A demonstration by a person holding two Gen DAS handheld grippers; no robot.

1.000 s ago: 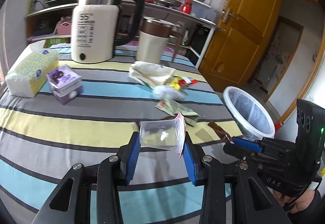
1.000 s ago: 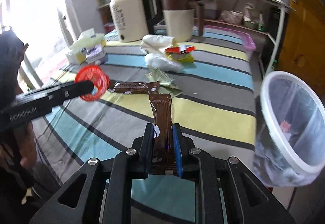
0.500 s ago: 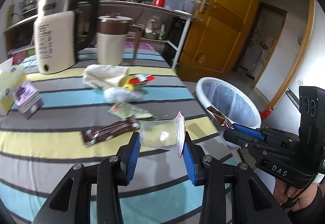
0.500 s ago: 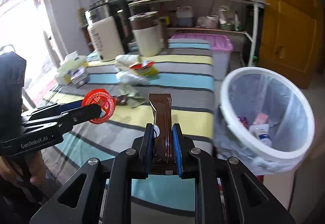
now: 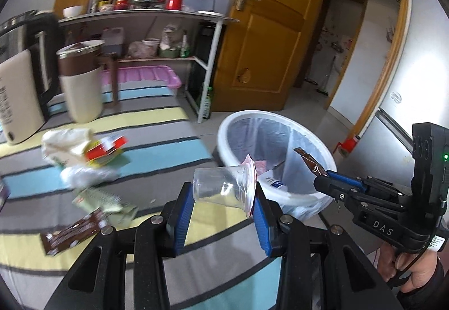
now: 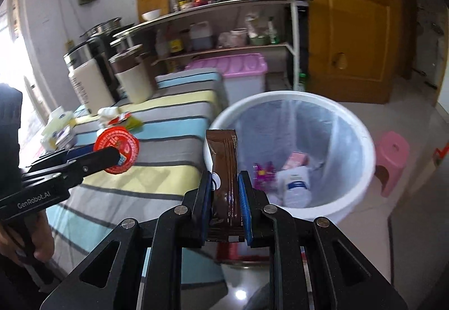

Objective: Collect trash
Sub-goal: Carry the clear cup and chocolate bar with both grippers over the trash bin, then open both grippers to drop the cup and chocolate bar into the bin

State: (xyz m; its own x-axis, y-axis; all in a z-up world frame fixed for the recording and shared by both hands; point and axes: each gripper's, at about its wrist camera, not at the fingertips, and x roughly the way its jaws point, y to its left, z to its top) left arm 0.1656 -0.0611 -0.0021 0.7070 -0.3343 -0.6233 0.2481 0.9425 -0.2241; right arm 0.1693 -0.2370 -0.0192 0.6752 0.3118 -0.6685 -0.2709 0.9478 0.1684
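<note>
My left gripper [image 5: 223, 196] is shut on a clear plastic cup [image 5: 221, 187] with a peeled red-and-white foil lid, held on its side at the table's right edge beside the bin. A brown snack wrapper [image 6: 224, 164] stands upright in my right gripper [image 6: 224, 197], which is shut on it just in front of the white lined trash bin [image 6: 362, 136]. From the left wrist view the right gripper [image 5: 325, 179] reaches over the bin [image 5: 233, 124] with the wrapper [image 5: 308, 161] sticking up. The left gripper [image 6: 112, 158] shows in the right wrist view with the cup's red lid [image 6: 116, 148].
The striped table [image 5: 157, 152] carries another brown wrapper [image 5: 73, 234], a green packet [image 5: 103, 202], crumpled white and red-yellow litter [image 5: 84, 147], a kettle [image 5: 19, 85] and a beige jug [image 5: 80, 85]. Trash lies inside the bin. A pink stool [image 6: 391, 158] stands right of it.
Both grippers swung right from over the table to the bin, keeping the cup and the wrapper. The bin now fills the right wrist view.
</note>
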